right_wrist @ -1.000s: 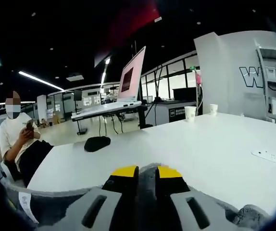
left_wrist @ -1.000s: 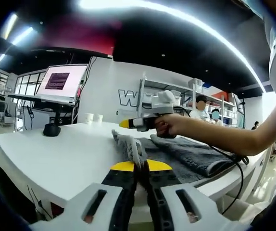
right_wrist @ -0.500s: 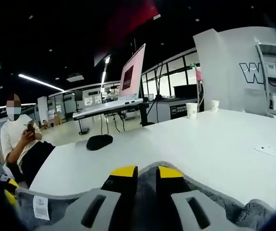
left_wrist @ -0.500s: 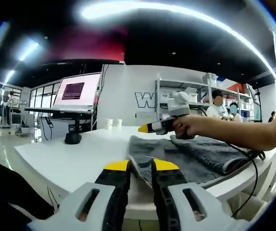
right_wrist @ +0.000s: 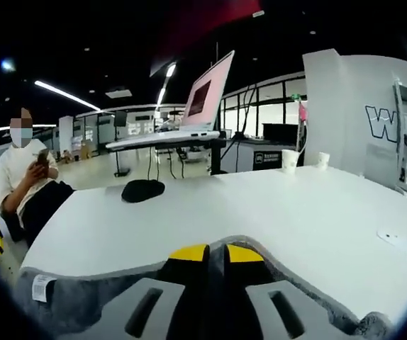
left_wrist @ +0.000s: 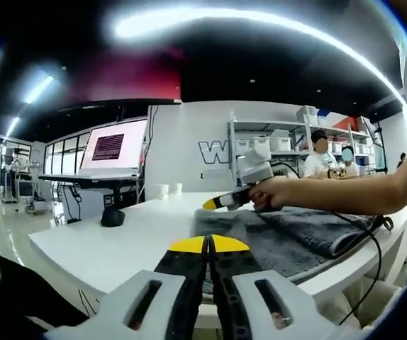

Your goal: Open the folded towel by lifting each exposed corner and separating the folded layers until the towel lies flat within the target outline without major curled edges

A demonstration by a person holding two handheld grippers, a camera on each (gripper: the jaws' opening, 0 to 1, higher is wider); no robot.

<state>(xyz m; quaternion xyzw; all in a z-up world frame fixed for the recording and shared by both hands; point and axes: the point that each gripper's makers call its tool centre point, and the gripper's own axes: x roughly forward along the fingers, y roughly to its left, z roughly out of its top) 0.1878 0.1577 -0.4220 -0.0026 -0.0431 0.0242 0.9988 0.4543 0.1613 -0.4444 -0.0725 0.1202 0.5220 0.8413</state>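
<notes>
— Towel (left_wrist: 288,237) first: where is it lying?

— Grey terry cloth, on the white table (left_wrist: 111,244), along the edge nearest the left gripper's camera. In the left gripper view it is partly spread, with a thicker folded band running along its far right side. In the right gripper view its hem curves in front of the jaws and a small white label (right_wrist: 42,287) shows at the lower left corner.

— And the left gripper (left_wrist: 208,244)?

— Its yellow-tipped jaws are pressed together at the towel's near edge. I cannot tell whether any cloth is caught between them.

— The right gripper (right_wrist: 208,253)?

— Its jaws stand nearly together with grey towel in the narrow slot between them, so it is pinching the hem. From the left gripper view you see it held in a person's hand (left_wrist: 274,193) above the towel's far side, yellow tip pointing left.

— Anything else on the table?

— A black monitor base (right_wrist: 142,190), with the lit monitor (left_wrist: 115,146) above it, and two white paper cups (right_wrist: 289,161) further back. A seated person (right_wrist: 20,184) is off to the left in the right gripper view.
</notes>
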